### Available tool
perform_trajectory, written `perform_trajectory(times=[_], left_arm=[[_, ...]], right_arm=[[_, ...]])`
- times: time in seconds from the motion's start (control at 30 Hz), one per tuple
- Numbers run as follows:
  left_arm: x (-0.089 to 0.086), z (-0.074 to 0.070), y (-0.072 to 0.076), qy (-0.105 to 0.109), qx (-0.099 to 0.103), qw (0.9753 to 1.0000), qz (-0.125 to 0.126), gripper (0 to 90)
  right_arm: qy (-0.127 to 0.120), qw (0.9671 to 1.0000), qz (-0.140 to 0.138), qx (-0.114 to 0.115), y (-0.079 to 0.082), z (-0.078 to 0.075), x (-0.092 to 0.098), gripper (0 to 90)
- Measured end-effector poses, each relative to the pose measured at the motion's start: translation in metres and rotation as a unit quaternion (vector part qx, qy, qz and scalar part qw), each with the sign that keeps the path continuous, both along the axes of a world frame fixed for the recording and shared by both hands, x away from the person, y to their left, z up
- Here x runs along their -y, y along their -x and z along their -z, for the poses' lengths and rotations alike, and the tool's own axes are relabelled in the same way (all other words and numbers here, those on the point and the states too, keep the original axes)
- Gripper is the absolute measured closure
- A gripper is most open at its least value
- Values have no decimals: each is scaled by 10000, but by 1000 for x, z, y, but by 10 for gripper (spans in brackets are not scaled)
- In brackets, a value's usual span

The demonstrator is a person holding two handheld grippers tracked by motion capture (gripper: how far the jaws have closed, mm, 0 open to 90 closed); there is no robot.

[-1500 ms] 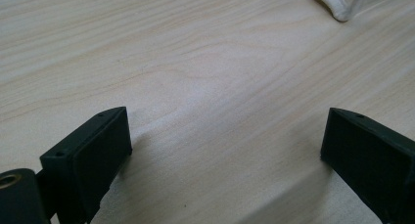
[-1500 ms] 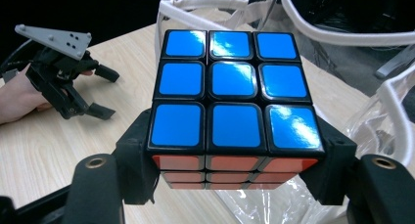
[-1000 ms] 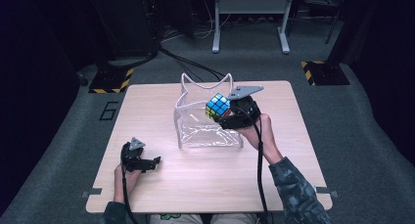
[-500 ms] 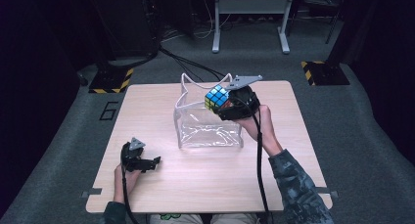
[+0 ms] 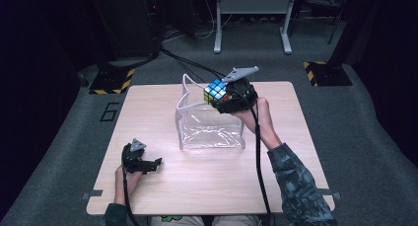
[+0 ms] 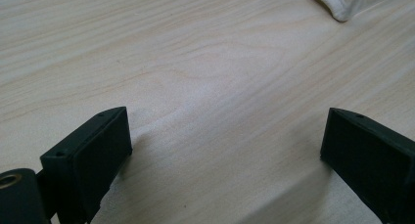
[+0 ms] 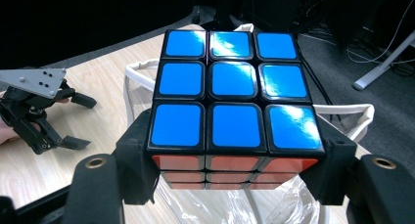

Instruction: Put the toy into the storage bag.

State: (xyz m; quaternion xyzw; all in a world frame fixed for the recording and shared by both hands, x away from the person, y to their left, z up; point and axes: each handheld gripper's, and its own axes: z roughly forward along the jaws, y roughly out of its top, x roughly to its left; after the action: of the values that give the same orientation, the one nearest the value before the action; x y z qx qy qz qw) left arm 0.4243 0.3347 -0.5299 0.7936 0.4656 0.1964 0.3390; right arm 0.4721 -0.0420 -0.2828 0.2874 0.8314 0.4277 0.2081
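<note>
Cube [image 7: 234, 109] level in jaws, blue face up

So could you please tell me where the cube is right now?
The cube is clamped in the right gripper, held above the far right rim of the clear bag at mid-table in the high view.

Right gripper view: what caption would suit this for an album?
Right gripper clamps a puzzle cube, blue face up, above a clear bag.

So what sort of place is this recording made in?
Probably a lab or a recording studio, not a home. A bare wooden table stands on grey carpet among dark drapes, with yellow-black hazard-striped floor plates, trailing cables and a metal stand behind it.
</note>
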Motion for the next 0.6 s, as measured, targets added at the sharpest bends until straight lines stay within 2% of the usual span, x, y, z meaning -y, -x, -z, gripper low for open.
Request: perform_trajectory(times=[0.6], left_arm=[[0, 0, 0, -6, 8, 10000, 10, 45]], right_arm=[[129, 9998, 36, -127, -23, 0, -12, 336]])
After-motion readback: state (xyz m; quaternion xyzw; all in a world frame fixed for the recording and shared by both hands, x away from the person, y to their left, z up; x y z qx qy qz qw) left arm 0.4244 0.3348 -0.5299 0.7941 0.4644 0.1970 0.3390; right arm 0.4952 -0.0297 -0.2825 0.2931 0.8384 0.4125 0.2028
